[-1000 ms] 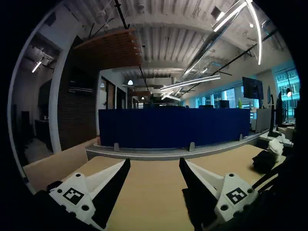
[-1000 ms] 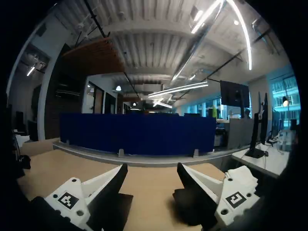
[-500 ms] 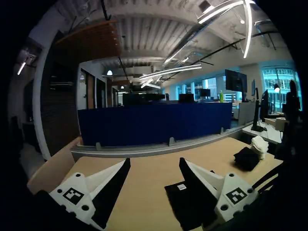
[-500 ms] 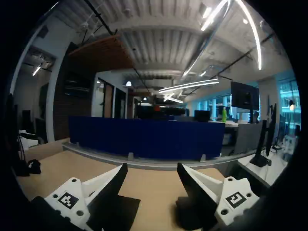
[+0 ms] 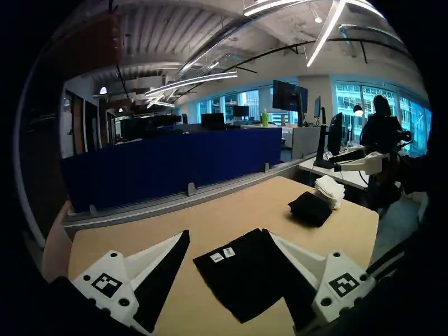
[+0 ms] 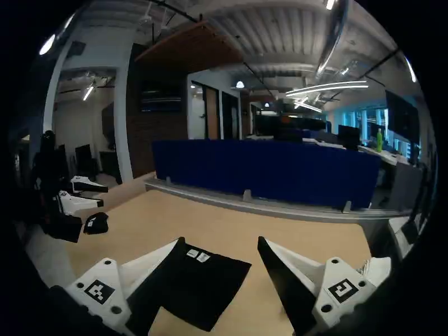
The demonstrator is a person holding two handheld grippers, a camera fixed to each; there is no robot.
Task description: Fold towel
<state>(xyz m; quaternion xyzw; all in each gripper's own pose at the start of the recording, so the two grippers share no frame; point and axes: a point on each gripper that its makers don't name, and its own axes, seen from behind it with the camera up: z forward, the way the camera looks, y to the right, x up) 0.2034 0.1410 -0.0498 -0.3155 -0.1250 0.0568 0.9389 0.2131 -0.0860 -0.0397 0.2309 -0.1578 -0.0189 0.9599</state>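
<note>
My 2 tongs, left gripper (image 5: 224, 232) and right gripper (image 6: 219, 239), hang released and empty above the table (image 5: 235, 213). The black towel (image 5: 241, 274) lies flat on that table, ungripped. I judge folding not yet begun.

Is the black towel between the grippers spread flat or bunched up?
Spread flat: the black towel lies as a smooth sheet on the table, tags up. Layers: cannot tell.

A light brown table (image 5: 235, 215) has a long blue wall (image 5: 168, 162) along its far edge. Long bright lights (image 5: 190, 81) hang from the ceiling. Behind the wall are a dark screen (image 5: 285, 95) and a green bottle (image 5: 264, 117), near big windows (image 5: 358, 101).
</note>
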